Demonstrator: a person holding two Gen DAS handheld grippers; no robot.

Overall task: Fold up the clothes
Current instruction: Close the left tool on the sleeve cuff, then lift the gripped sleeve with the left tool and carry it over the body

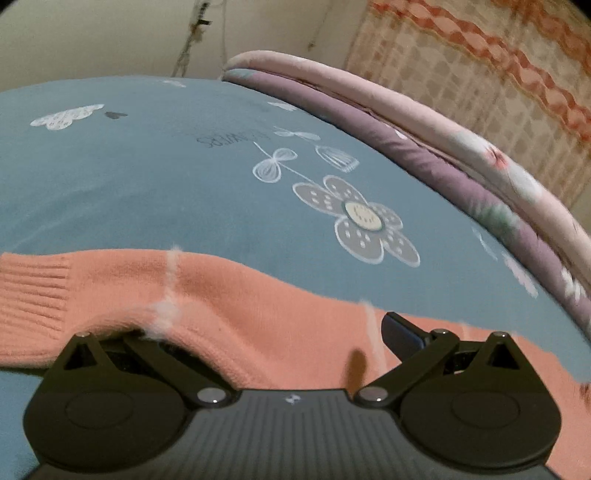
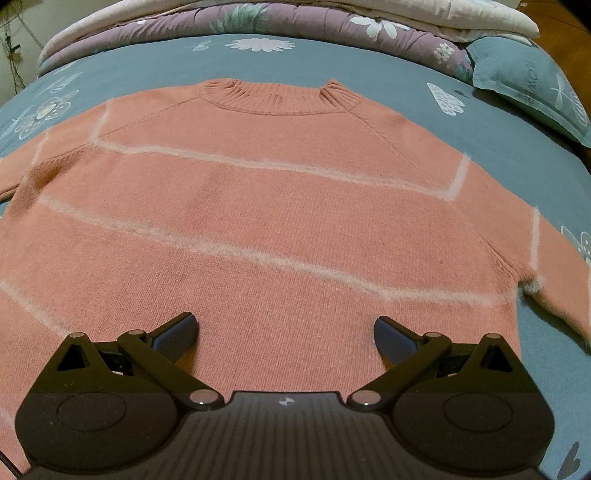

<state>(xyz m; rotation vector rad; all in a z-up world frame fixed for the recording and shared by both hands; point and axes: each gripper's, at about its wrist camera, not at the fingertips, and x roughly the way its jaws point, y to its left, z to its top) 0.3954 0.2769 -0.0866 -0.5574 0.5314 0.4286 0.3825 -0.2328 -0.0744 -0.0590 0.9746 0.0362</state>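
1. Sweater [image 2: 258, 221] lies spread flat on the blue bedsheet [image 2: 424, 122], collar [image 2: 279, 98] at the far side, both sleeves out sideways, no fold visible in the body. Fits either a garment laid out for folding or one opened back out; can't tell which
2. Right gripper [image 2: 284, 328]: fingers wide apart, holding nothing, hovering over the lower body of the sweater near the hem. Risk: closing here pinches only the top knit layer, so front lifts off back and the fold goes skewed
3. Left gripper [image 1: 266, 332]: right finger [image 1: 400, 332] is clear and spread wide; the left finger sits under or behind a raised hump of sleeve [image 1: 207, 295], so it's hidden. Jaws look wide, nothing clamped as far as I can see, but contact with the knit on that side I cannot tell
4. Risk on left: that finger may snag the loose fuzzy knit and drag the sleeve, bunching it or shifting the whole garment
5. Ribbed cuff [image 1: 33, 291] is well off to the side of the left gripper; a mid-sleeve grab would leave the cuff end drooping and folding unevenly
6. Soft bed gives under pressure: pressing down may catch the sheet along with the sweater
7. Pillow [image 2: 532, 88] and stacked quilts [image 2: 295, 18] sit beyond the collar, limiting room at that end
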